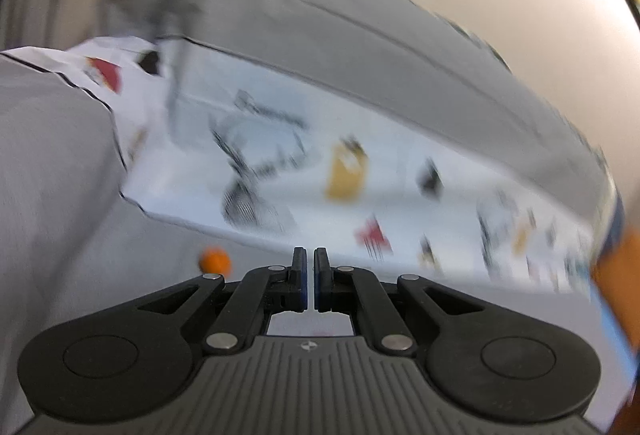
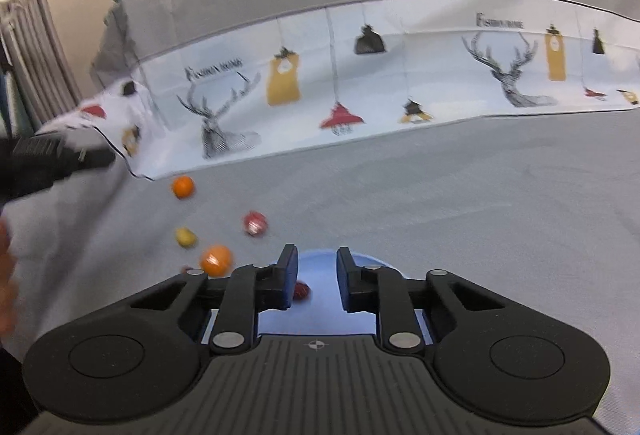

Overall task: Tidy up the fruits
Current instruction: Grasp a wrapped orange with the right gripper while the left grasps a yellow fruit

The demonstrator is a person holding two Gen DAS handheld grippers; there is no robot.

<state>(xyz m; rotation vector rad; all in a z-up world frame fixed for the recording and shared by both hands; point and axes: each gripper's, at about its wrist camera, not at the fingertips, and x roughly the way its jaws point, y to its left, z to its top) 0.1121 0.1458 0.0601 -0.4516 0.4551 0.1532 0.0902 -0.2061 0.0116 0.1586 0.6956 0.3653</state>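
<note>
In the right wrist view several small fruits lie on a grey cloth: an orange one (image 2: pixel 183 187) near the printed fold, a red one (image 2: pixel 255 223), a yellow one (image 2: pixel 185 237) and a larger orange one (image 2: pixel 216 260). A dark red fruit (image 2: pixel 301 290) lies in a pale blue bowl (image 2: pixel 320 267) under my right gripper (image 2: pixel 317 277), which is open and empty. The left gripper shows at that view's left edge (image 2: pixel 86 157). In the blurred left wrist view my left gripper (image 1: pixel 310 281) is shut and empty, with one orange fruit (image 1: pixel 216 261) to its left.
A white cloth band printed with deer and lamps (image 2: pixel 360 83) runs across the back of the grey surface (image 2: pixel 480 215). A striped curtain (image 2: pixel 24 15) hangs at the far left. An orange shape (image 1: pixel 616 275) sits at the left wrist view's right edge.
</note>
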